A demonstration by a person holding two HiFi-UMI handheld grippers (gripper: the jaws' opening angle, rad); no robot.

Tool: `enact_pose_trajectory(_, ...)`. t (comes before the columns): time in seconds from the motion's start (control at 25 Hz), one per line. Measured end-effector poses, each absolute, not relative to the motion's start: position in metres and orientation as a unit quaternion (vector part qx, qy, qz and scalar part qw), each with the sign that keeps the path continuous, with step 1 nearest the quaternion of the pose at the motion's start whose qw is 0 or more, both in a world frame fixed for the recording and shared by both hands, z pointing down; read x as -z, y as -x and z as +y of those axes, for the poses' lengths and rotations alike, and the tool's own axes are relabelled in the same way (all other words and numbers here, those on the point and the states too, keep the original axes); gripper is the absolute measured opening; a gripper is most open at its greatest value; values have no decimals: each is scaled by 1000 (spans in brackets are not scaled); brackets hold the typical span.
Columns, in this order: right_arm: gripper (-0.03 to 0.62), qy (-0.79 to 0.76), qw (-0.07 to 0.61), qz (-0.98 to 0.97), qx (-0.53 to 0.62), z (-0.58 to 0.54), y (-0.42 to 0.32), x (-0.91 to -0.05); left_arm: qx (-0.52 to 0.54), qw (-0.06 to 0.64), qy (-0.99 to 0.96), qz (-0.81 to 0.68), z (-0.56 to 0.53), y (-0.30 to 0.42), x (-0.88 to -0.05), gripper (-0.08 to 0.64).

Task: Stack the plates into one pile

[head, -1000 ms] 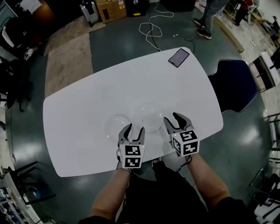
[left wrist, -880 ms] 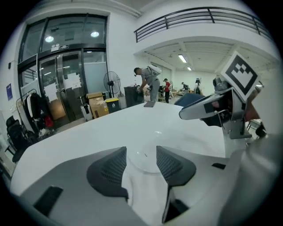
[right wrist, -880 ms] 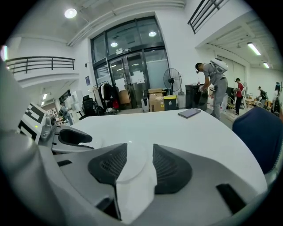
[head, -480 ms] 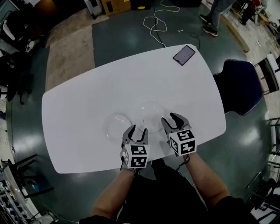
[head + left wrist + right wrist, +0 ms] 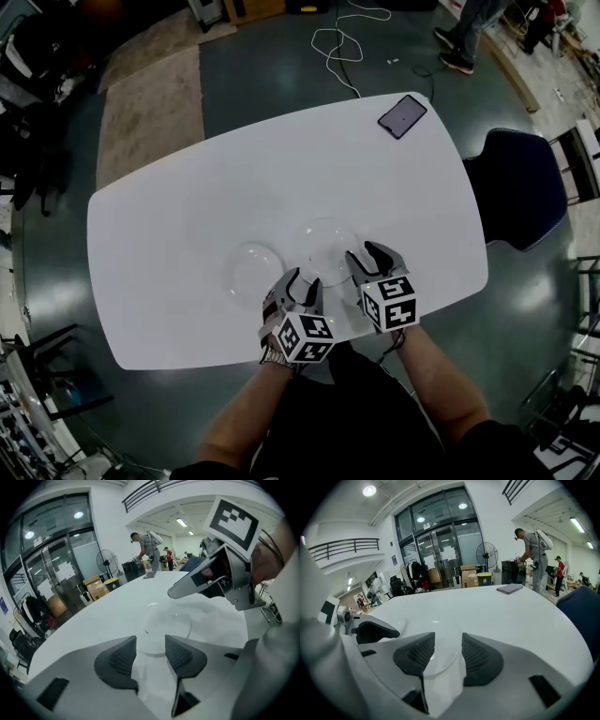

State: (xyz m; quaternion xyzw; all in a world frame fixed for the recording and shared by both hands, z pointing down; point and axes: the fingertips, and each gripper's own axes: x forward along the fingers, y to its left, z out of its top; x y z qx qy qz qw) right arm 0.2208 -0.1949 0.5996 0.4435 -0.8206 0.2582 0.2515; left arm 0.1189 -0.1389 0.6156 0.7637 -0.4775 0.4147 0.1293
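Reaching over the near edge of a white table [image 5: 169, 234], the left gripper [image 5: 302, 281] and right gripper [image 5: 370, 255] both hold their jaws apart, gripping nothing. Two clear plates lie side by side just beyond them: the left plate [image 5: 249, 269] and the right plate [image 5: 324, 244].

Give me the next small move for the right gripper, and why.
Probably ease the right gripper down onto the near rim of the clear round plate: its jaws stand open with that rim showing between them, ungripped, and the other clear plate lies separately beside it.
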Motion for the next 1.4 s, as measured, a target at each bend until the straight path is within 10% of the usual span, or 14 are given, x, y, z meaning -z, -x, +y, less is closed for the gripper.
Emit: enact_pose_trajectory(1.4,148,-390,249,-799,-385,-196,-209,-634,-429,129,-763,-467,-143,-124,-632,160)
